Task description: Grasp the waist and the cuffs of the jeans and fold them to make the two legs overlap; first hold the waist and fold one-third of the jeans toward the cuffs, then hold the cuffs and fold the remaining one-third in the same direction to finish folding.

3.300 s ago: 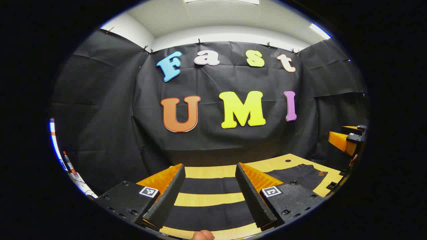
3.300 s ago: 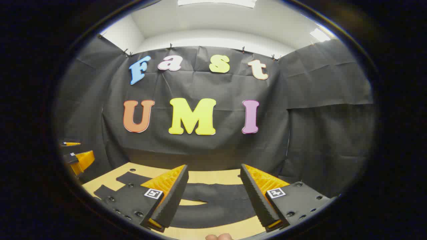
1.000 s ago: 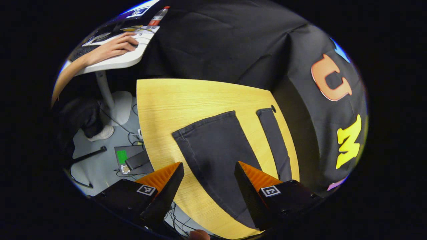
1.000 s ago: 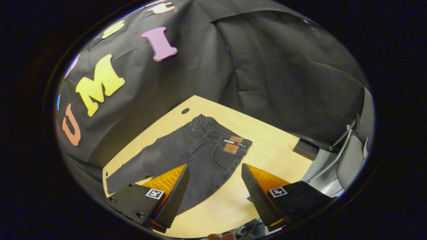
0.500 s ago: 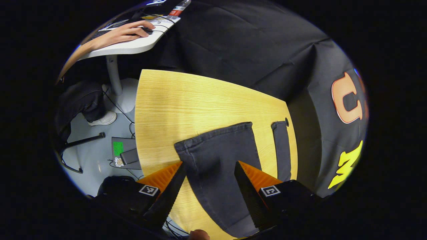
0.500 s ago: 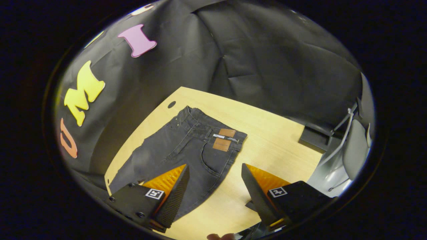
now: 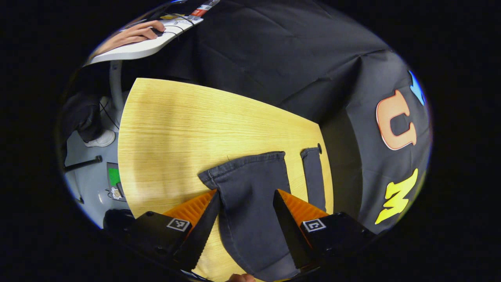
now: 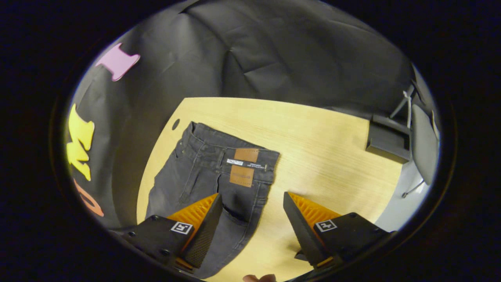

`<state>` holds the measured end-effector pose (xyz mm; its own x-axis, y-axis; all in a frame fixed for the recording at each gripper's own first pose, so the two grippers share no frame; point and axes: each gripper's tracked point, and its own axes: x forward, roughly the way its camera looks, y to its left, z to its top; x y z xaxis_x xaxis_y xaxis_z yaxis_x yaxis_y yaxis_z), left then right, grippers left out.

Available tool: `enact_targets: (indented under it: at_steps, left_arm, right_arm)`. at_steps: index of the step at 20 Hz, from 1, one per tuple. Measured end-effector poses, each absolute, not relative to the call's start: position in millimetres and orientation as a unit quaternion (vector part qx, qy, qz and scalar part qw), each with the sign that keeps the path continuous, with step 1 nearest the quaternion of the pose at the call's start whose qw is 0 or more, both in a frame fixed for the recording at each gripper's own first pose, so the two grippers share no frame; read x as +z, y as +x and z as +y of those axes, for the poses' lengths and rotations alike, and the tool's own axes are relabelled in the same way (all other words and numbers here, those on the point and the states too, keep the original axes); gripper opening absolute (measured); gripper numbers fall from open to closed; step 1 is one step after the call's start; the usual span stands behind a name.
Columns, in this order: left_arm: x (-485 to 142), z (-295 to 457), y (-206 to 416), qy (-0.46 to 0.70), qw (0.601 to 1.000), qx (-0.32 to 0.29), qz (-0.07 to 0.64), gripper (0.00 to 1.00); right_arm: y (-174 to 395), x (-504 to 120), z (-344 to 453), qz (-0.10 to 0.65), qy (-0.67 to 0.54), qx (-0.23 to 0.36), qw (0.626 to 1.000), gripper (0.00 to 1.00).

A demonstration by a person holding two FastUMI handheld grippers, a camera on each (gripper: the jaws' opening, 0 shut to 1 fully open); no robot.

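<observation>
Dark grey jeans lie flat on the wooden table. In the left gripper view I see the two leg ends: the near cuff is wide, the far cuff lies beside a small hole in the table. My left gripper is open above the near leg, one finger on each side of it. In the right gripper view the waist with its brown leather patch points away from me. My right gripper is open, hovering over the near hip edge of the jeans.
The wooden table has bare room beyond the cuffs and to the right of the waist. A white desk with a person's hand on it stands past the table. A chair and a dark box stand off the table's right end.
Both grippers have come down and closer to the jeans. The left one now straddles the near leg just behind the cuff; the right one has swung toward the waist's near corner.
</observation>
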<state>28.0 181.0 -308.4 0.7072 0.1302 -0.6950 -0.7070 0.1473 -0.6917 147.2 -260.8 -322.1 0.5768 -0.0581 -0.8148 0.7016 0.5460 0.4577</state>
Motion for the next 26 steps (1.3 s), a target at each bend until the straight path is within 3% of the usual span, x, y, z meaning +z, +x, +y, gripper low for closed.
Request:
enact_targets:
  at_steps: [2, 3, 5, 6, 8, 12, 16, 18, 19, 22, 26]
  left_arm:
    - [-310.3, 181.2, 33.4, -0.606, 0.709, 0.277, 0.229, 0.82]
    - [-310.8, 180.0, 35.9, -0.620, 0.704, 0.266, 0.221, 0.77]
    - [-317.1, 179.8, 36.9, -0.650, 0.686, 0.251, 0.210, 0.63]
    - [-321.5, 179.4, 36.3, -0.664, 0.675, 0.248, 0.206, 0.40]
    - [-322.6, 180.6, 37.7, -0.684, 0.660, 0.245, 0.190, 0.23]
    - [-325.0, 181.7, 38.3, -0.663, 0.678, 0.244, 0.203, 0.07]
    - [-323.3, 178.0, 42.3, -0.664, 0.676, 0.236, 0.218, 0.04]
    - [-316.1, 178.5, 43.1, -0.669, 0.673, 0.234, 0.213, 0.03]
    - [-307.0, 177.1, 44.7, -0.669, 0.677, 0.226, 0.207, 0.04]
    - [-278.1, 176.2, 57.2, -0.679, 0.681, 0.202, 0.188, 0.04]
    - [-230.3, 183.3, 85.8, -0.714, 0.662, 0.179, 0.141, 0.03]
  right_arm:
    - [152.9, -321.9, -258.0, 0.395, 0.406, -0.232, 0.791, 0.91]
    - [156.0, -320.4, -255.5, 0.398, 0.403, -0.224, 0.793, 0.95]
    - [161.1, -322.5, -250.9, 0.404, 0.390, -0.215, 0.799, 0.90]
    - [161.9, -323.9, -250.9, 0.406, 0.383, -0.212, 0.802, 0.90]
    - [159.6, -327.5, -251.7, 0.414, 0.363, -0.207, 0.808, 0.88]
    - [151.3, -335.2, -264.9, 0.420, 0.361, -0.221, 0.803, 0.49]
    - [148.8, -333.0, -272.3, 0.416, 0.416, -0.199, 0.784, 0.12]
    - [147.6, -332.0, -272.7, 0.406, 0.429, -0.197, 0.783, 0.11]
    - [150.4, -325.7, -274.5, 0.401, 0.427, -0.191, 0.787, 0.02]
    - [148.1, -305.8, -272.9, 0.384, 0.442, -0.165, 0.793, 0.02]
    - [162.6, -265.2, -265.0, 0.355, 0.504, -0.140, 0.775, 0.02]
